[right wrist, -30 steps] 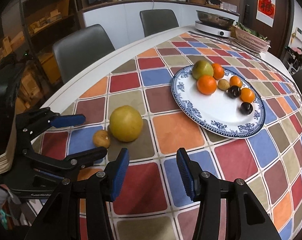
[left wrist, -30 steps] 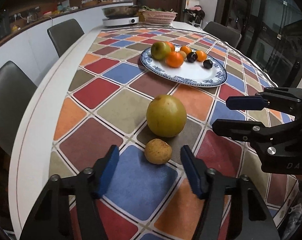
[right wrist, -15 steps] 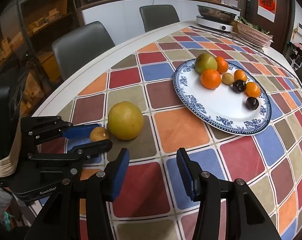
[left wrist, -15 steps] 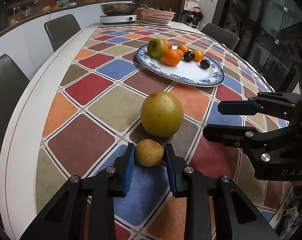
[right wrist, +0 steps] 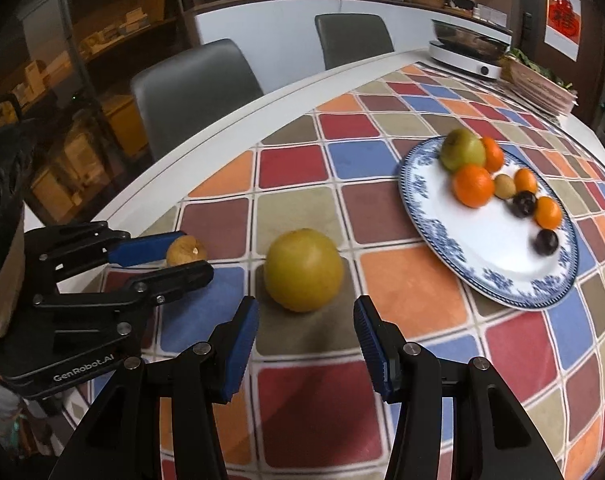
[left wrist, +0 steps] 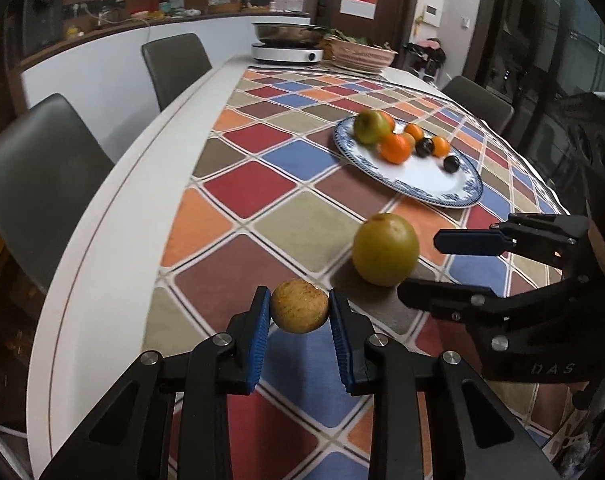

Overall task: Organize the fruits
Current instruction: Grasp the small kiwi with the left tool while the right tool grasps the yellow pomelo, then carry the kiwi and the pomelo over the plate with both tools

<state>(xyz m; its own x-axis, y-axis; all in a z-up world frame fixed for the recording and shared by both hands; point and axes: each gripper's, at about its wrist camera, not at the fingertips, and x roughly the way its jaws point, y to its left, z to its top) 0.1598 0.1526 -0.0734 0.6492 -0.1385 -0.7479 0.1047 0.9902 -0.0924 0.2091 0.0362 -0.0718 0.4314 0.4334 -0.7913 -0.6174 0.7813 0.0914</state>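
Observation:
My left gripper (left wrist: 299, 312) is shut on a small brown fruit (left wrist: 299, 311) and holds it just above the checkered tablecloth; it also shows in the right wrist view (right wrist: 182, 251), with the fruit (right wrist: 185, 250) between its fingers. A large yellow-green pear (left wrist: 384, 249) sits on the cloth just beyond. My right gripper (right wrist: 305, 320) is open, with its fingers either side of the near face of the pear (right wrist: 303, 269), not touching it. A blue-rimmed white plate (right wrist: 430, 216) to the right holds a green apple (right wrist: 461, 150), oranges and dark plums.
The table's white rim (left wrist: 102, 232) curves along the left, with grey chairs (left wrist: 38, 184) beside it. An induction cooker with a pan (left wrist: 288, 42) and a woven basket (left wrist: 360, 54) stand at the far end.
My left gripper closed on the small brown fruit and lifted it off the cloth. My right gripper moved forward to the large pear, staying open.

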